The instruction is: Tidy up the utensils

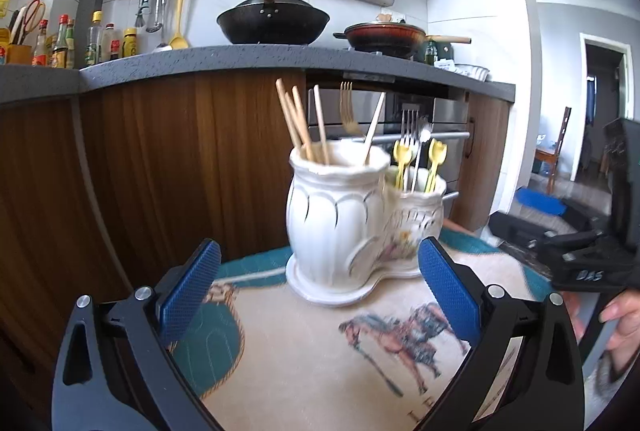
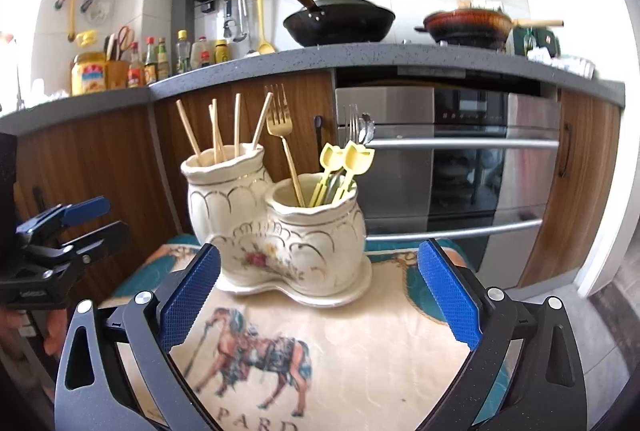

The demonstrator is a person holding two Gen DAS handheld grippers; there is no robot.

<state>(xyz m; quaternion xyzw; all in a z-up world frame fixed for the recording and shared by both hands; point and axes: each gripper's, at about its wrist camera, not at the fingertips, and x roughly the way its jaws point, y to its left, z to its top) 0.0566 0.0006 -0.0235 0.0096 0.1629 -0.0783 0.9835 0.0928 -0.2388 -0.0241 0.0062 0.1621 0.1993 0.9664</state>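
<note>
A white ceramic double utensil holder (image 1: 340, 219) (image 2: 276, 231) stands on a horse-print cloth (image 1: 320, 363) (image 2: 320, 363). Its taller pot holds several chopsticks (image 1: 298, 123) (image 2: 216, 131). Its shorter pot holds a gold fork (image 2: 280, 123), yellow spoons (image 1: 434, 155) (image 2: 348, 159) and silver cutlery (image 1: 410, 129) (image 2: 360, 129). My left gripper (image 1: 320, 295) is open and empty, just in front of the holder. My right gripper (image 2: 318, 295) is open and empty, also just in front of it. The left gripper also shows at the left edge of the right wrist view (image 2: 86, 225).
Behind the table are wooden cabinets (image 1: 160, 167) and a steel oven (image 2: 460, 159) under a grey counter (image 1: 240, 57). Two pans (image 1: 272, 19) (image 2: 468, 23) and bottles (image 2: 160, 59) stand on the counter. A hand (image 1: 624, 327) and the other gripper (image 1: 580, 259) are at the right.
</note>
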